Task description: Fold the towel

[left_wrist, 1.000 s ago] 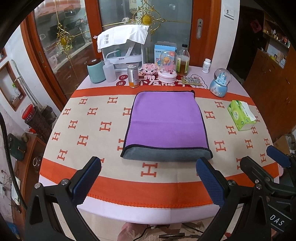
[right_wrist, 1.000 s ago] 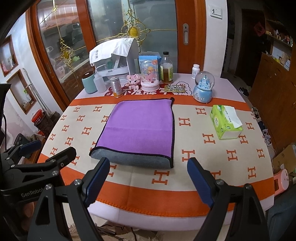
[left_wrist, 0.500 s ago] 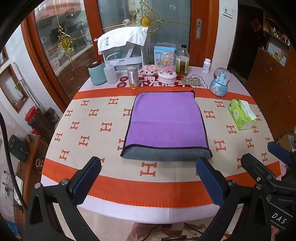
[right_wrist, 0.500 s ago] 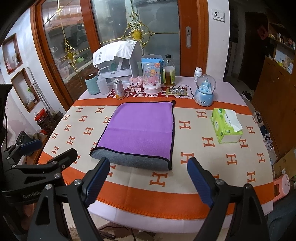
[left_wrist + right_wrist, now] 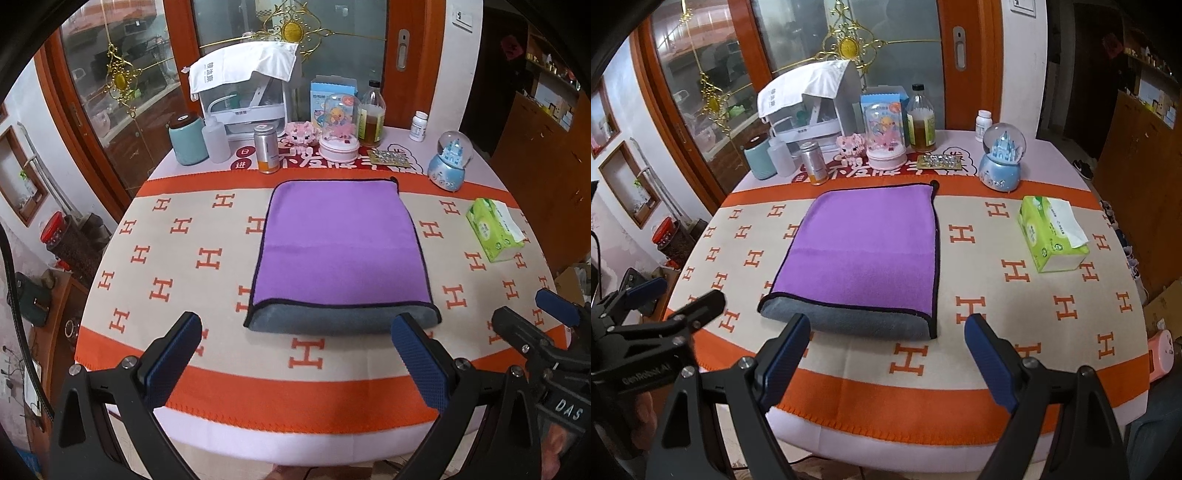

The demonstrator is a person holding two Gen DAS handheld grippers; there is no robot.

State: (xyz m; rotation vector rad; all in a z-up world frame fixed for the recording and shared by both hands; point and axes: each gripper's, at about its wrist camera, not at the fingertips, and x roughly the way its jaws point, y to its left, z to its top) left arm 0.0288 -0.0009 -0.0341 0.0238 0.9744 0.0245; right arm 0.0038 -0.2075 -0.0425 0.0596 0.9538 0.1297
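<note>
A purple towel with a grey underside lies folded flat in the middle of the round table, its grey fold edge toward me; it also shows in the right wrist view. My left gripper is open and empty, held above the table's near edge in front of the towel. My right gripper is open and empty, also short of the towel's near edge. Neither touches the towel. Each gripper shows at the edge of the other's view.
An orange and beige tablecloth covers the table. A green tissue pack lies at the right. Bottles, a can, a snow globe and a white rack stand along the back edge, before a glass door.
Both grippers have drawn slightly back and up from the table. The towel has not moved.
</note>
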